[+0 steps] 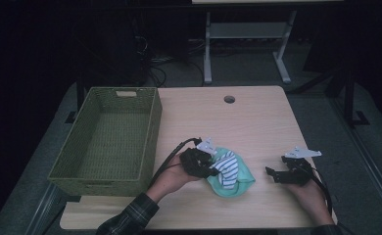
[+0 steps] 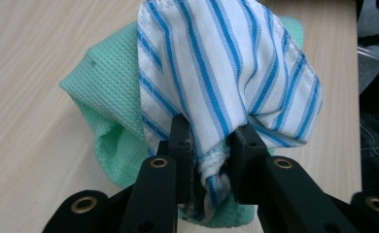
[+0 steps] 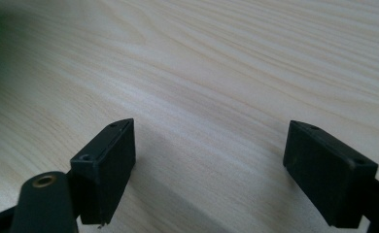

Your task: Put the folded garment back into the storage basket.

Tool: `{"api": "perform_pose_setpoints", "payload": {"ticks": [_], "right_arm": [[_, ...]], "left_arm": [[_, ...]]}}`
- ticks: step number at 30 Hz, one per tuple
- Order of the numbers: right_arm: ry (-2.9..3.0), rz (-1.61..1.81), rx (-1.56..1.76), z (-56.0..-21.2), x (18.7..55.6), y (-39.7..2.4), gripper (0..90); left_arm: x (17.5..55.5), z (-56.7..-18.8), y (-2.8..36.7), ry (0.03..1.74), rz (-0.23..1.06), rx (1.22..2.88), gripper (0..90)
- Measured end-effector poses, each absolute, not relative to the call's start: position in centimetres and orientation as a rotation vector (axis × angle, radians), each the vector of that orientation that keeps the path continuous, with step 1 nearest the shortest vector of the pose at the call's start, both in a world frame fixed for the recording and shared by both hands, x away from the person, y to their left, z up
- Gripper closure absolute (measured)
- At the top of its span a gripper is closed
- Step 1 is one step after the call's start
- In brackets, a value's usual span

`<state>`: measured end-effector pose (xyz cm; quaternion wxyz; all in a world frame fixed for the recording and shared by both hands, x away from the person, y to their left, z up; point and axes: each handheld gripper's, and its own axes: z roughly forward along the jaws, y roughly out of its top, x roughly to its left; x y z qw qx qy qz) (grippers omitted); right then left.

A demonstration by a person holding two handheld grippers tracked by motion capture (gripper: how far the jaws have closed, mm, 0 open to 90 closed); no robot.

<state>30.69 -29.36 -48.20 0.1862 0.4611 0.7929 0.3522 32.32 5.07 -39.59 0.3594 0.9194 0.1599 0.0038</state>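
A white cloth with blue stripes [image 2: 226,73] is pinched between the jaws of my left gripper [image 2: 212,145], which is shut on its bunched edge. Under and behind it lies a mint-green waffle cloth [image 2: 110,92] on the wooden table. From the high view the striped cloth [image 1: 228,169] drapes over the green cloth [image 1: 243,178] near the table's front middle, with my left gripper [image 1: 209,166] at its left side. My right gripper [image 1: 272,174] sits to the right near the front edge, jaws open over bare wood, nothing between them [image 3: 209,165].
A green woven basket [image 1: 150,132] stands on the table's left side. A round cable hole [image 1: 229,99] sits at the table's far middle. Beyond the table stands a metal frame [image 1: 248,44] on the dark floor.
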Motion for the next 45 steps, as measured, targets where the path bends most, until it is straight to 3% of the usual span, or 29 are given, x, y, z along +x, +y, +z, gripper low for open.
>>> {"api": "perform_pose_setpoints", "payload": {"ticks": [19, 45], "right_arm": [[2.232, 0.992, 1.300, -48.2, 30.7, -29.4, 19.0], [2.228, 0.992, 1.306, -48.2, 30.7, -29.4, 19.0]], "left_arm": [[33.8, -34.4, 8.7, 0.454, 0.068, 2.326, 73.9], [36.0, -29.3, 19.1, 0.684, 0.241, 2.214, 74.0]]}}
